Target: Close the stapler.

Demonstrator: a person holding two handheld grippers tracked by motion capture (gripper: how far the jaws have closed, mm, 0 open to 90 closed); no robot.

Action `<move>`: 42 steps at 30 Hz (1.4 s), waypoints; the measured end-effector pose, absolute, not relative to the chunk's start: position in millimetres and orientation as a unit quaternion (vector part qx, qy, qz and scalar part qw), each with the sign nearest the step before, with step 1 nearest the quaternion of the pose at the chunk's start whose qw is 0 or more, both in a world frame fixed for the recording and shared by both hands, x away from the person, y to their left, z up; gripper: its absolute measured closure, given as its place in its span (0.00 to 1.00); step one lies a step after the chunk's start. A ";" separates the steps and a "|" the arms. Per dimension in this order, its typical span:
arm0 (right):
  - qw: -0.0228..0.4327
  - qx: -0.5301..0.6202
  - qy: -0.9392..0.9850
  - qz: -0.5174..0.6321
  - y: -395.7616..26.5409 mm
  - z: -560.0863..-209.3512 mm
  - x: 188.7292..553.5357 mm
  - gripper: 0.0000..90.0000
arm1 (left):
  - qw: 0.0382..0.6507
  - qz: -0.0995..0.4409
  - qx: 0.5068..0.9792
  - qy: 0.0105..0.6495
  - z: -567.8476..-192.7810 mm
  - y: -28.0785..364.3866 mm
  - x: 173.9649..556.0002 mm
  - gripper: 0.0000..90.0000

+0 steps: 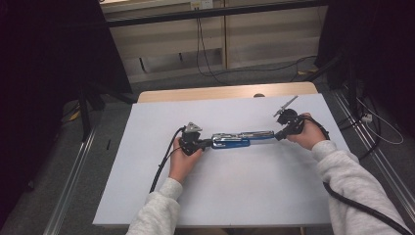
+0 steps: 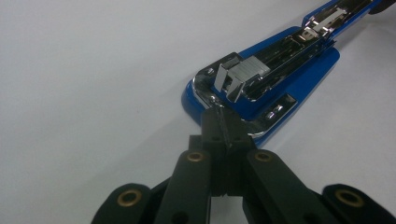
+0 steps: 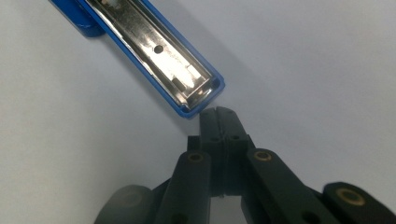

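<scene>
From above, my blue stapler (image 1: 240, 139) lies opened flat on the white tabletop (image 1: 220, 196), long axis left-right between my tools. Left tool (image 2: 223, 125): jaws together, touching its chrome hinge end. Right tool (image 3: 219, 116): jaws together, beside its open channel tip.

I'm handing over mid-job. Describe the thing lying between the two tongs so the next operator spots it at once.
Start at the white table; near its middle lies a blue stapler, swung fully open into one long flat strip running left to right. The left tongs meet its wide blue base end and the right tongs its narrow end. Its shiny metal staple channel faces up.
</scene>
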State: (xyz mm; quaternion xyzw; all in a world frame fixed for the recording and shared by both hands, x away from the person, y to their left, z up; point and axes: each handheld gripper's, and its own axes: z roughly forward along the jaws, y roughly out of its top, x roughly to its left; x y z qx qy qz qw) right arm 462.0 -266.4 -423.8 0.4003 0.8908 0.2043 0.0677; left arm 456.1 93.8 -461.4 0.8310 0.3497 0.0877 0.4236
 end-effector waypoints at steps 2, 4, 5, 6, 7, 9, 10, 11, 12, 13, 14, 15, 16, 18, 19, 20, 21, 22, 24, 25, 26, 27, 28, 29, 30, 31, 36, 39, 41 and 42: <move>0.073 0.401 0.890 0.206 -266.4 -422.2 462.5 1.00 | 0.424 0.088 0.830 0.351 -461.5 93.7 456.1 1.00; 0.070 0.400 0.890 0.206 -266.8 -421.4 462.9 1.00 | 0.425 0.088 0.830 0.351 -461.7 93.4 456.1 1.00; 0.070 0.400 0.890 0.206 -266.8 -421.4 462.9 1.00 | 0.425 0.088 0.830 0.351 -461.7 93.4 456.1 1.00; 0.068 0.399 0.891 0.207 -267.3 -421.1 463.0 1.00 | 0.424 0.088 0.830 0.351 -461.7 93.2 455.9 1.00; 0.066 0.402 0.889 0.209 -267.8 -420.5 462.8 1.00 | 0.423 0.088 0.831 0.350 -461.7 93.3 456.0 1.00; 0.065 0.403 0.889 0.210 -267.9 -421.5 462.8 1.00 | 0.422 0.090 0.831 0.351 -461.7 93.0 455.8 1.00; 0.065 0.403 0.889 0.210 -267.9 -421.5 462.8 1.00 | 0.422 0.092 0.831 0.351 -461.8 92.8 455.7 1.00; 0.063 0.400 0.891 0.206 -267.2 -423.7 462.7 1.00 | 0.422 0.091 0.831 0.351 -461.7 92.8 455.5 1.00; 0.063 0.400 0.891 0.206 -267.2 -423.7 462.7 1.00 | 0.422 0.091 0.831 0.350 -461.7 92.9 455.7 1.00; 0.062 0.399 0.892 0.205 -266.6 -425.0 462.4 1.00 | 0.422 0.091 0.831 0.351 -461.7 92.9 455.6 1.00; 0.063 0.394 0.894 0.204 -265.2 -427.4 462.0 1.00 | 0.422 0.091 0.831 0.350 -461.7 92.7 455.5 1.00; 0.061 0.395 0.893 0.205 -265.1 -428.2 462.0 1.00 | 0.422 0.092 0.831 0.351 -461.7 92.5 455.3 1.00; 0.058 0.397 0.893 0.206 -265.2 -429.0 462.2 1.00 | 0.420 0.093 0.832 0.349 -461.6 92.5 455.1 1.00; 0.058 0.398 0.892 0.208 -265.2 -428.7 462.3 1.00 | 0.421 0.093 0.832 0.349 -461.6 92.5 455.2 1.00; 0.058 0.397 0.891 0.211 -265.3 -427.8 462.5 1.00 | 0.421 0.092 0.832 0.350 -461.7 92.6 455.4 1.00; 0.058 0.395 0.890 0.219 -264.8 -425.4 463.1 1.00 | 0.421 0.091 0.832 0.350 -461.8 92.7 455.6 1.00; 0.058 0.393 0.891 0.220 -263.6 -423.7 463.2 1.00 | 0.420 0.091 0.832 0.350 -461.8 92.7 455.7 1.00; 0.061 0.390 0.892 0.221 -262.1 -421.8 463.5 1.00 | 0.420 0.091 0.832 0.350 -461.8 92.7 455.7 1.00; 0.062 0.388 0.892 0.223 -260.4 -419.7 463.6 1.00 | 0.420 0.091 0.832 0.351 -461.9 92.7 455.8 1.00; 0.063 0.384 0.892 0.229 -256.5 -415.9 464.0 1.00 | 0.420 0.091 0.832 0.351 -461.9 92.7 455.8 1.00; 0.065 0.383 0.892 0.231 -254.6 -413.7 463.9 1.00 | 0.419 0.093 0.832 0.351 -461.8 92.6 455.6 1.00; 0.067 0.382 0.891 0.236 -253.0 -411.7 464.1 1.00 | 0.419 0.093 0.832 0.351 -461.8 92.6 455.6 1.00; 0.066 0.380 0.891 0.239 -251.6 -410.0 464.1 0.99 | 0.419 0.093 0.832 0.351 -461.7 92.5 455.5 0.99; 0.069 0.378 0.891 0.241 -250.0 -408.4 463.7 0.99 | 0.419 0.095 0.831 0.353 -461.7 92.6 455.4 0.98; 0.071 0.376 0.891 0.242 -248.9 -407.1 463.1 0.98 | 0.422 0.095 0.827 0.359 -461.7 93.0 455.3 0.94; 0.071 0.375 0.892 0.244 -248.0 -406.2 462.4 0.96 | 0.420 0.100 0.827 0.360 -461.3 94.1 455.6 0.91; 0.082 0.386 0.881 0.261 -247.9 -404.5 459.1 0.82 | 0.412 0.097 0.823 0.379 -460.5 99.3 453.2 0.66; 0.080 0.393 0.876 0.269 -248.2 -404.5 456.9 0.72 | 0.412 0.093 0.821 0.383 -457.5 103.6 451.1 0.54; 0.082 0.392 0.876 0.269 -247.5 -403.7 454.6 0.63 | 0.422 0.098 0.812 0.391 -453.5 108.5 448.2 0.41; 0.082 0.392 0.876 0.269 -247.5 -403.7 454.6 0.63 | 0.423 0.092 0.811 0.394 -451.5 111.0 447.0 0.41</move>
